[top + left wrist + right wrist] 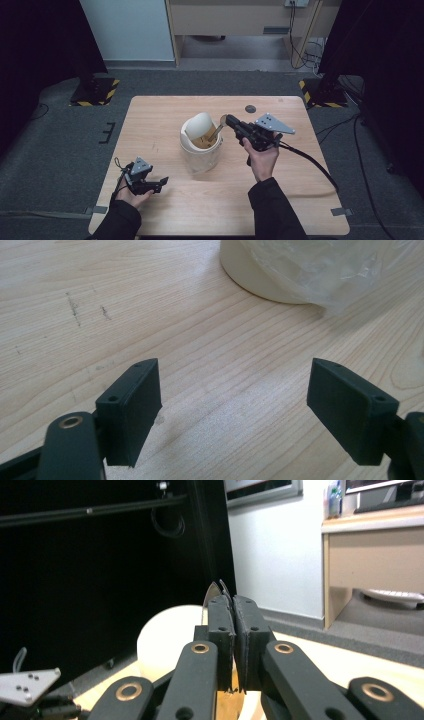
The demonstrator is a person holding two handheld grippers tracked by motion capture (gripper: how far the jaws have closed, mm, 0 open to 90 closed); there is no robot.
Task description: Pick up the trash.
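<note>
At the near left corner of the desk (pixel 165 210), the left claw (pixel 159 182) rests low on the wood with its jaws spread apart and nothing between them. In the left gripper view its two black pads (pixel 132 407) frame bare wood grain, with the base of the bucket beyond.

Farther in, about mid-desk, stands a cream bucket (pixel 201 150) lined with a clear plastic bag (pixel 320 270) that spills over its side. Its white swing lid (pixel 197 125) is tipped up on the left of the rim, leaving the mouth open. Inside, a brownish filling shows, though what it is cannot be told.

The right claw (pixel 231 121), held by the person's right hand (pixel 262 157), reaches in from the right, over the bucket's rim. It is clenched on a spoon (pixel 220 125); the spoon slants down toward the opening. In the right gripper view the jaws are pressed together on the thin metal spoon (pixel 214 590), with the pale lid behind them.

Beyond the bucket, a small dark disc (pixel 250 108) lies near the far edge.
</note>
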